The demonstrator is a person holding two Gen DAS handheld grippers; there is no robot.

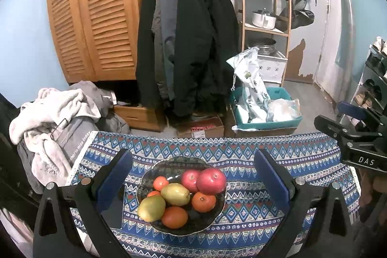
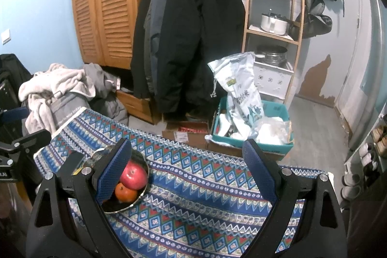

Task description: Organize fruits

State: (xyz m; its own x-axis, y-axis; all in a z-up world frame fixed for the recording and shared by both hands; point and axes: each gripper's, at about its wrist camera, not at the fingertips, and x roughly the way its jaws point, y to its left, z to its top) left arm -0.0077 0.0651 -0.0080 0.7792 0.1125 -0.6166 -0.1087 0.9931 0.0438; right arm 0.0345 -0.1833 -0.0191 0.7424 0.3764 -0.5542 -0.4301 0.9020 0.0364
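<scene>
A dark glass bowl (image 1: 212,217) sits on the patterned blue tablecloth (image 1: 254,229). It holds two red apples (image 1: 211,180), two yellow-green pears (image 1: 175,194) and several orange tangerines (image 1: 203,202). My left gripper (image 1: 193,173) is open and empty, its blue pads standing on either side of the bowl, above it. My right gripper (image 2: 187,166) is open and empty over the bare cloth, to the right of the bowl (image 2: 142,192); its left finger hides part of the bowl. A red apple (image 2: 133,175) and a tangerine (image 2: 125,192) show there. The right gripper also shows in the left wrist view (image 1: 358,137).
The table's far edge drops to a floor with cardboard boxes (image 1: 200,128) and a teal crate of bags (image 1: 266,110). A pile of grey and white laundry (image 1: 55,117) lies left of the table. Dark coats (image 1: 188,35), a wooden wardrobe (image 1: 96,16) and shelves (image 1: 266,4) stand behind.
</scene>
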